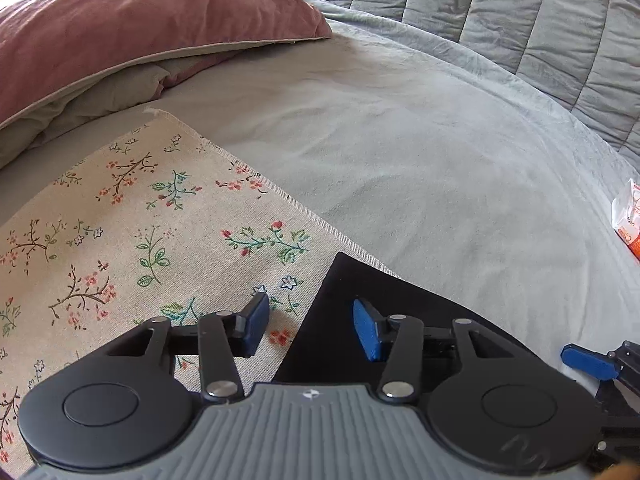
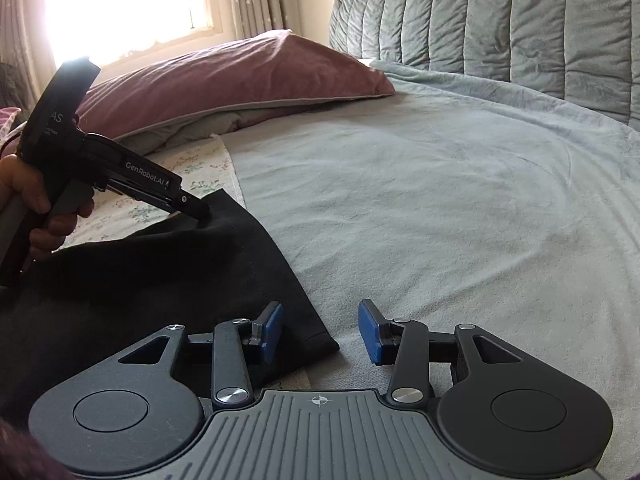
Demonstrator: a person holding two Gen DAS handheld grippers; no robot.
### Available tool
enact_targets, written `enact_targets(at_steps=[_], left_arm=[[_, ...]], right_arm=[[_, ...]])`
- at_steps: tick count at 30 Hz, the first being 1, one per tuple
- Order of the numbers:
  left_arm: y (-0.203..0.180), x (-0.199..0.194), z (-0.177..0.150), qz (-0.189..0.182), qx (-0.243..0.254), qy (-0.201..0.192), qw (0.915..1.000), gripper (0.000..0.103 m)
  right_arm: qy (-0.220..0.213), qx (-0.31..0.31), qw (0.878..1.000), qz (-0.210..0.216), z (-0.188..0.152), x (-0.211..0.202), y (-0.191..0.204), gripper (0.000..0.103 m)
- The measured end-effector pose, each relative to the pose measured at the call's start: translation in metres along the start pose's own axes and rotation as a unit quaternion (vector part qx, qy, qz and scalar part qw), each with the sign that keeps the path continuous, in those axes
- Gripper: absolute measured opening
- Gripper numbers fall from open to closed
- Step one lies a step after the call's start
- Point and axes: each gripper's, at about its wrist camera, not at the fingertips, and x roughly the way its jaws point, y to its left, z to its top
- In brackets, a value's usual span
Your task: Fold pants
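Observation:
The black pants lie flat on the bed, partly over a floral cloth. In the left wrist view one corner of the pants sits under my open left gripper, whose blue pads straddle the pants' edge. In the right wrist view my right gripper is open, with the pants' near corner between its fingers. The left gripper's body shows there at the left, tip down on the far corner of the pants. A pad of the right gripper shows at the right of the left wrist view.
A mauve pillow lies at the head of the bed on a grey-green sheet. A quilted grey headboard runs along the back. An orange and white packet lies at the right edge. A window is behind.

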Motion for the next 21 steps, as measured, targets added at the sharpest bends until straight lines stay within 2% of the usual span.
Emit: enact_targets(at_steps=[1, 2, 4, 6, 9, 13, 16, 20, 21], left_arm=[[0.0, -0.001, 0.0, -0.007, -0.005, 0.0, 1.0, 0.019], [-0.001, -0.002, -0.002, -0.01, -0.011, -0.004, 0.9999, 0.014], [-0.01, -0.01, -0.005, 0.003, 0.002, -0.033, 0.9994, 0.012], [-0.019, -0.021, -0.006, 0.012, 0.015, -0.067, 0.9976, 0.012], [-0.026, -0.04, 0.003, 0.028, 0.025, -0.119, 0.9922, 0.011], [-0.036, -0.045, 0.015, 0.042, 0.056, -0.147, 0.9866, 0.011], [-0.041, -0.024, 0.015, 0.049, 0.067, -0.141, 0.9866, 0.011], [-0.041, 0.017, 0.003, 0.058, 0.065, -0.113, 0.9898, 0.012], [-0.04, 0.025, -0.002, 0.063, 0.064, -0.116, 0.9891, 0.012]], right_arm=[[0.0, -0.007, 1.0, -0.002, 0.0, 0.001, 0.002, 0.041], [0.0, -0.013, 1.0, 0.001, -0.001, 0.0, 0.005, 0.033], [-0.003, -0.018, 1.0, 0.023, -0.001, -0.002, 0.008, 0.012], [-0.016, -0.021, 0.999, 0.019, -0.001, -0.007, 0.011, 0.006], [-0.052, -0.009, 0.998, 0.024, 0.002, -0.019, 0.008, 0.005], [-0.097, 0.003, 0.995, 0.023, 0.01, -0.034, 0.006, 0.005], [-0.089, 0.0, 0.996, 0.002, 0.011, -0.029, 0.005, 0.004], [-0.048, 0.013, 0.999, -0.008, 0.008, -0.009, -0.001, 0.005], [-0.037, 0.018, 0.999, -0.009, 0.006, -0.004, -0.003, 0.005]])
